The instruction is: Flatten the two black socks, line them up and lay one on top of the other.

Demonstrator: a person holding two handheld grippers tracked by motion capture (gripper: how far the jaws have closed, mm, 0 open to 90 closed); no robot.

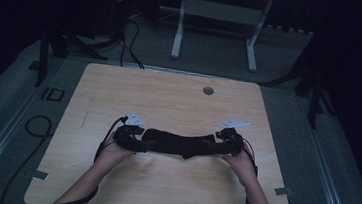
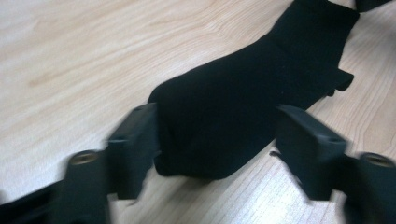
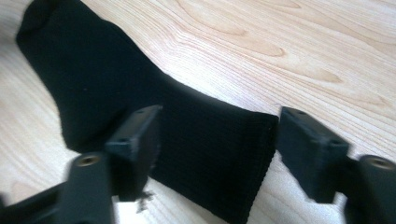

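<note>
1. Here, a black sock [image 1: 177, 143] lies flat on the wooden table [image 1: 169, 101], stretched between both grippers.
2. The left gripper [image 2: 217, 140] stands spread wide around the toe end.
3. The right gripper [image 3: 217, 140] stands spread wide around the ribbed cuff [image 3: 233, 158].

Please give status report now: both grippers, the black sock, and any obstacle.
Left gripper open, jaws astride toe end of black knitted sock. Right gripper open, astride ribbed cuff. Sock flat on light wooden table. No obstacle near.
</note>
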